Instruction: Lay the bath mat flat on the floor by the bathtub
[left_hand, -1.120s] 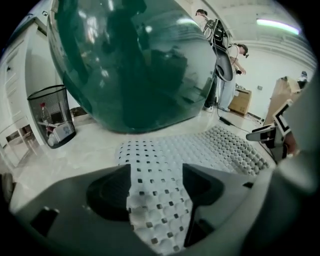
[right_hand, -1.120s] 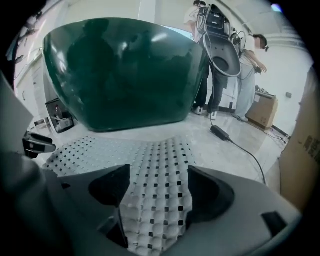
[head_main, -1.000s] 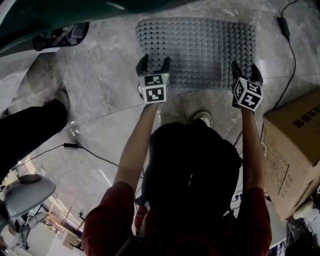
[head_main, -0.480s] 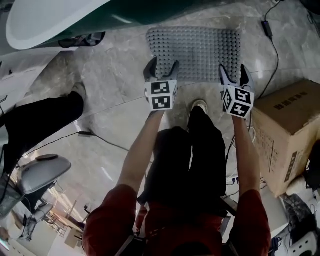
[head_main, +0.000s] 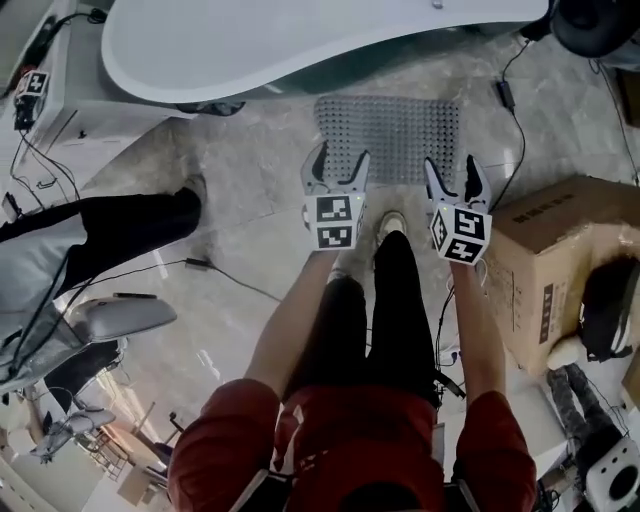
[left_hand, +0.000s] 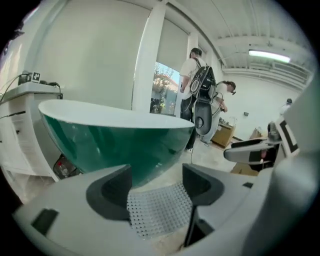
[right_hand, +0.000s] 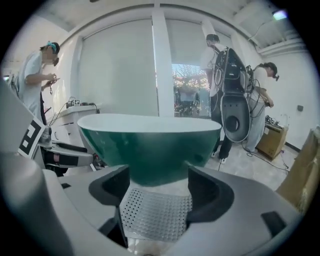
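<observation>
Both grippers have drawn back from the bath mat (head_main: 390, 138) since a second ago, when their jaws hung over its near edge. The head view has risen too, so the mat looks smaller and the bathtub (head_main: 300, 45) now spans the top of the picture. The mat lies flat on the marble floor (head_main: 250, 170). Its far edge sits just beside the bathtub's base, under the overhang of the white rim, and its near edge faces away from the tub toward the person's shoe (head_main: 392, 222). Its visible edges run straight.

The left gripper (head_main: 340, 165) hovers above the mat's near corner on the person's left. Its jaws stand wide apart and grip nothing; the left gripper view shows only the mat and the tub's green side through the gap. The right gripper (head_main: 452, 175) hovers above the other near corner, equally wide and empty.

Bare floor runs alongside the tub to the left of the mat. On the right, a black cable (head_main: 505, 100) trails from the tub's end past the mat's edge, near it but apart. Farther from the tub on that side stands a cardboard box (head_main: 560, 250) with its top shut and its contents hidden. Another person's leg (head_main: 120, 225) lies across the floor well left of the mat, near the tub.
</observation>
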